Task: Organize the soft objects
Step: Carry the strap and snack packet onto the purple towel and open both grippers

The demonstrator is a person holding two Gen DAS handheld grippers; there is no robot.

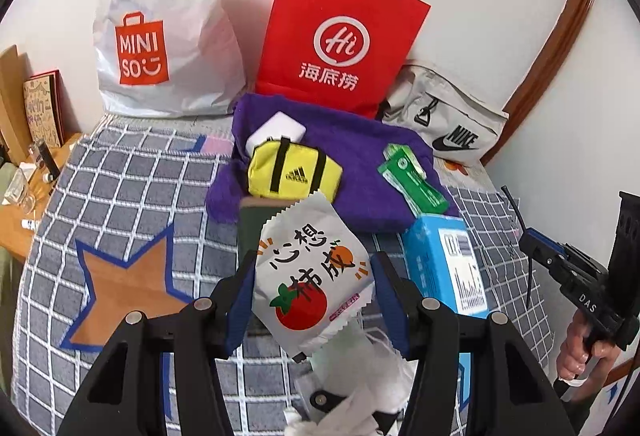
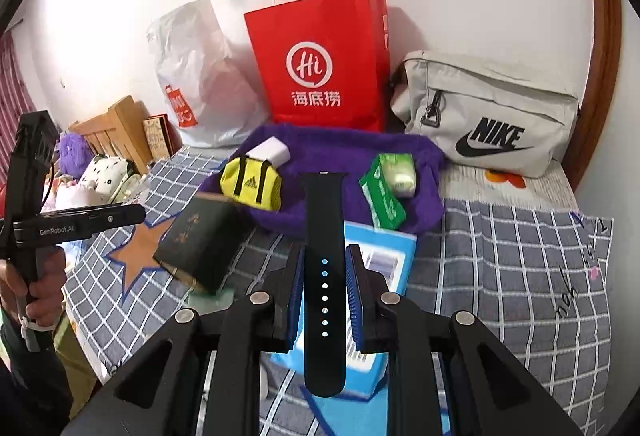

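My left gripper (image 1: 314,265) is shut on a white snack packet (image 1: 308,296) printed with a red tomato, held above the bed with its blue pads on both sides. My right gripper (image 2: 325,256) is shut on a black watch strap (image 2: 323,208) that stands upright between the pads. On a purple fluffy cloth (image 1: 352,172) lie a yellow mini Adidas bag (image 1: 294,174), a white box (image 1: 280,126) and a green tissue pack (image 1: 412,176). At the right edge of the left wrist view the right gripper (image 1: 576,272) shows in a hand.
A red paper bag (image 2: 324,64), a white Miniso plastic bag (image 1: 168,20) and a grey Nike bag (image 2: 488,112) lean on the wall. A blue box (image 1: 444,264) and a dark green book (image 2: 204,240) lie on the checked bedcover (image 2: 500,256). A wooden side table (image 1: 16,220) stands left.
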